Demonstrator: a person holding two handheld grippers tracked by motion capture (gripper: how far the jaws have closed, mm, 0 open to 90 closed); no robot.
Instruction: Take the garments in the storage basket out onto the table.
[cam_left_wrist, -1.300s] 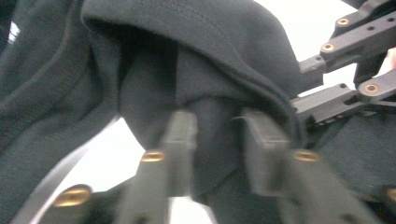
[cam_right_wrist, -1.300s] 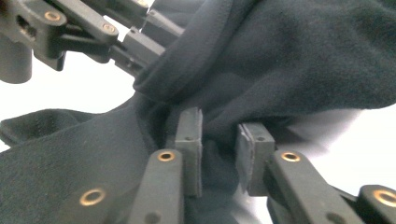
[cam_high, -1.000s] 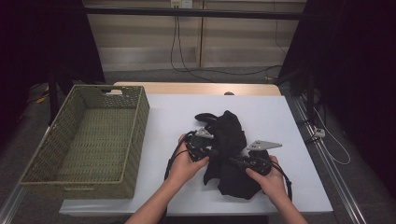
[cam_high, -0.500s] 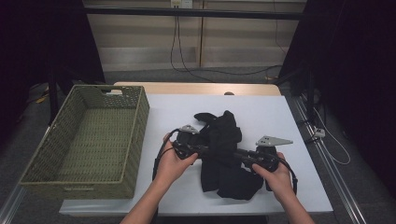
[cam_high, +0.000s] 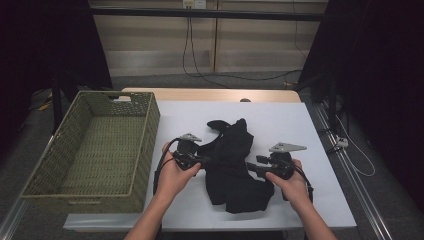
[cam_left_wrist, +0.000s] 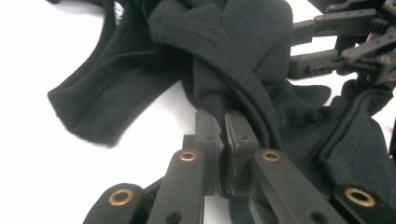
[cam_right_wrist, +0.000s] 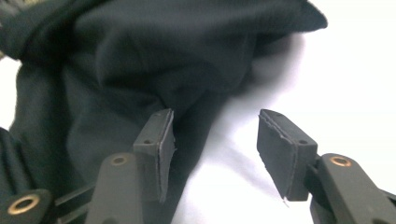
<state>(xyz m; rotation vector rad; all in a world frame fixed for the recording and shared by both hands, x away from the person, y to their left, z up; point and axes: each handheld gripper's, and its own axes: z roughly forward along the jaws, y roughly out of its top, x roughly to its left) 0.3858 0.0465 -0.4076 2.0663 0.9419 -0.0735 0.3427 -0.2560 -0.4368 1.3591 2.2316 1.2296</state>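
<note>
Black garment (cam_left_wrist: 243, 42) pinched in left gripper (cam_left_wrist: 225, 122)

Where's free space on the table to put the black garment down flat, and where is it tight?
Free: the white table strip behind the black garment, up to its far edge, and the near right corner beside the right gripper. The wicker basket is empty inside. Crowded: the middle, where the left gripper pinches the garment, and the narrow gap between that hand and the basket wall.
</note>
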